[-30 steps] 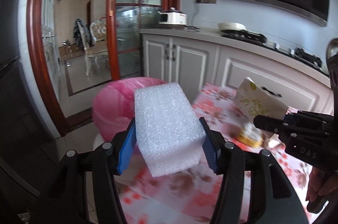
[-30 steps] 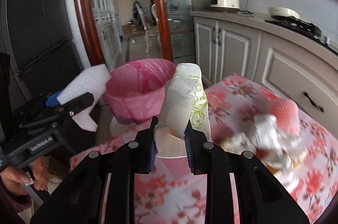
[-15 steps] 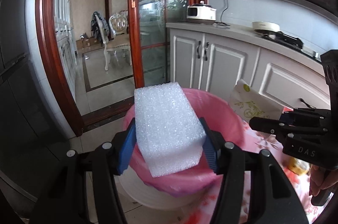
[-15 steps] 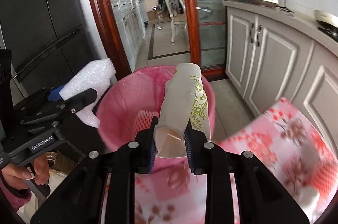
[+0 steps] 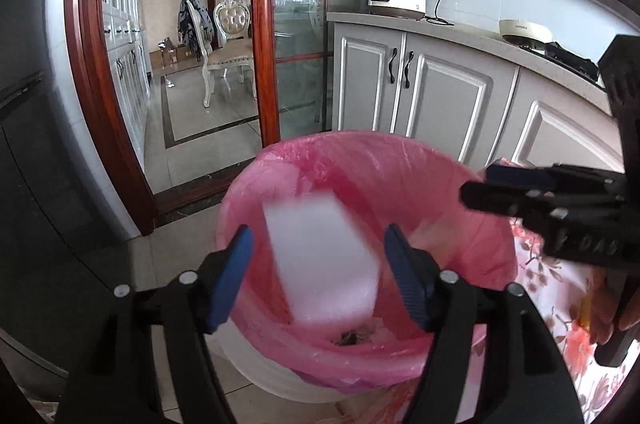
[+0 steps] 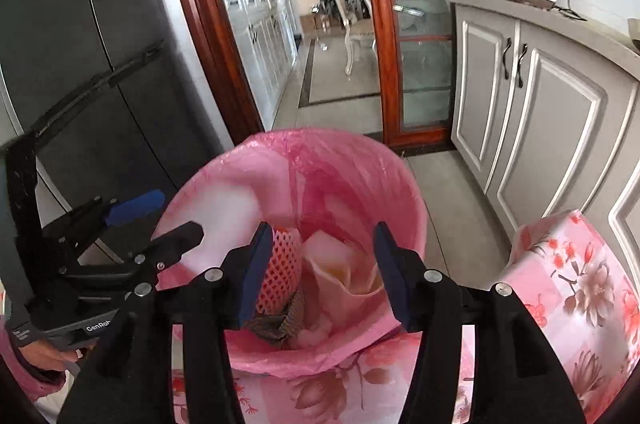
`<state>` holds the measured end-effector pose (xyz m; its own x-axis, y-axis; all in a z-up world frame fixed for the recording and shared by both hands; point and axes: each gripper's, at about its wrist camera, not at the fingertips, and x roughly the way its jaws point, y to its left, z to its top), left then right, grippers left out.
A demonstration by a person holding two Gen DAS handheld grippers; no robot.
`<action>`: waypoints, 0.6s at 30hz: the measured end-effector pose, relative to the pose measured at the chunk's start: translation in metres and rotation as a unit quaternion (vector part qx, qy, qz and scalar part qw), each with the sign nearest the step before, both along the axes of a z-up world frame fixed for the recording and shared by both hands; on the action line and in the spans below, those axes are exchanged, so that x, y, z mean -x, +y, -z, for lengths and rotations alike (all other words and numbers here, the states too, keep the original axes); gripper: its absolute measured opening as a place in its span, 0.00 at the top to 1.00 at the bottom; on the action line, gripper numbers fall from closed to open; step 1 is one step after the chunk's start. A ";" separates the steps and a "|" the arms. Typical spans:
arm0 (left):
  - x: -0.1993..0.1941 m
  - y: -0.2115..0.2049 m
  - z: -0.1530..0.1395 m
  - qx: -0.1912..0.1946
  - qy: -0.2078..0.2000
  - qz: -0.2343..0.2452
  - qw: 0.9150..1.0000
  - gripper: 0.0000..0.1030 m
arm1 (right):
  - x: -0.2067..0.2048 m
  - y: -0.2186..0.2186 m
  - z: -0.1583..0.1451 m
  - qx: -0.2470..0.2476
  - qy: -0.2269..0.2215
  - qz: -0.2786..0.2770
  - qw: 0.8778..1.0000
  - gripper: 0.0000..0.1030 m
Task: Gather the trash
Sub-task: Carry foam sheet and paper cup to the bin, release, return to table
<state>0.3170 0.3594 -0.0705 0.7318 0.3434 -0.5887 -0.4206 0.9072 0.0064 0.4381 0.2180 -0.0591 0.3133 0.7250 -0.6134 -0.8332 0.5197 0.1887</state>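
**Both pieces dropping into the pink bin**

The pink-lined bin (image 5: pixel 360 184) sits directly below both tools, at twelve o'clock from each. The blurred white foam block (image 5: pixel 322 260), long axis pointing into the bin, is between the wide-spread jaws of the left hand-held gripper (image 5: pixel 318 278), touching neither. The right hand-held gripper (image 6: pixel 318 270) is equally wide and empty; the paper bag (image 6: pixel 344 268) lies inside beside a red foam net (image 6: pixel 280 268).

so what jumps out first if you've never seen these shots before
The pink-lined trash bin fills the middle of both views, below two open grippers. In the left wrist view a blurred white foam block sits between the left gripper's spread fingers, apparently dropping in. Under the right gripper lie a paper bag and red foam net.
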 end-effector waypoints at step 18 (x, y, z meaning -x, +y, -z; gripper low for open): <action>0.082 -0.090 -0.017 0.025 -0.042 -0.004 0.999 0.04 | 0.108 -0.180 0.005 0.000 -0.004 0.143 0.990 0.43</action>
<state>0.2350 0.2692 -0.0537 0.7770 0.3202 -0.5420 -0.4241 0.9025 -0.0747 0.3302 0.0385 -0.0644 0.5108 0.6055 -0.6103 -0.6531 0.7349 0.1825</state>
